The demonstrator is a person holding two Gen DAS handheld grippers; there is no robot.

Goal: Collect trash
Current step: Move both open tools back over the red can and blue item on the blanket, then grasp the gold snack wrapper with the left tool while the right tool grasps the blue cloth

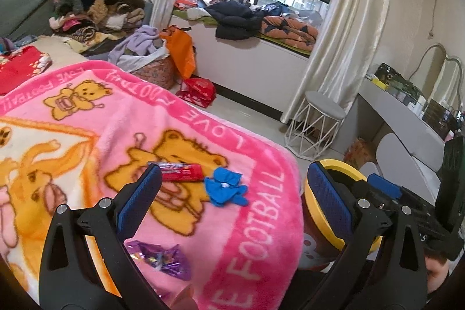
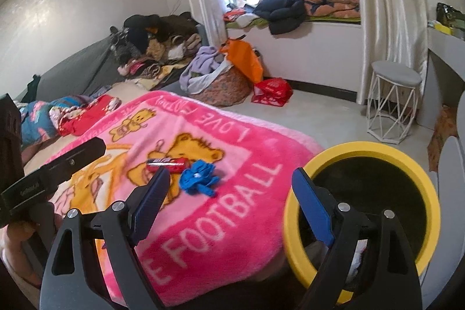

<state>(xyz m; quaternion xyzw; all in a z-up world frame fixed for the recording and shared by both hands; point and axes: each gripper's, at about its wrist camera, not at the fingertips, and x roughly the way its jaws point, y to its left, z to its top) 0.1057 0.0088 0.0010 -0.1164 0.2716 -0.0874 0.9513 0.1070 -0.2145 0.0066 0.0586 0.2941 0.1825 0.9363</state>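
Observation:
A red snack wrapper (image 1: 180, 171) (image 2: 167, 164), a crumpled blue piece of trash (image 1: 225, 190) (image 2: 198, 177) and a purple foil wrapper (image 1: 161, 256) lie on a pink teddy-bear blanket (image 1: 255, 222) (image 2: 232, 217). A yellow-rimmed bin (image 1: 343, 167) (image 2: 363, 150) stands right of the bed. My left gripper (image 1: 232, 191) is open above the blanket, with the blue trash between its fingers in the view. My right gripper (image 2: 231, 188) is open and empty, its right finger (image 2: 312, 205) over the bin's rim. The right gripper also shows in the left wrist view (image 1: 386, 191).
A white wire stool (image 1: 316, 130) (image 2: 391, 103) stands on the floor by the curtains. A dressing table (image 1: 407, 118) is at right. A laundry basket (image 2: 221, 83), orange bag (image 1: 180, 48) and red bag (image 2: 271, 90) sit beyond the bed. Clothes pile on the window seat.

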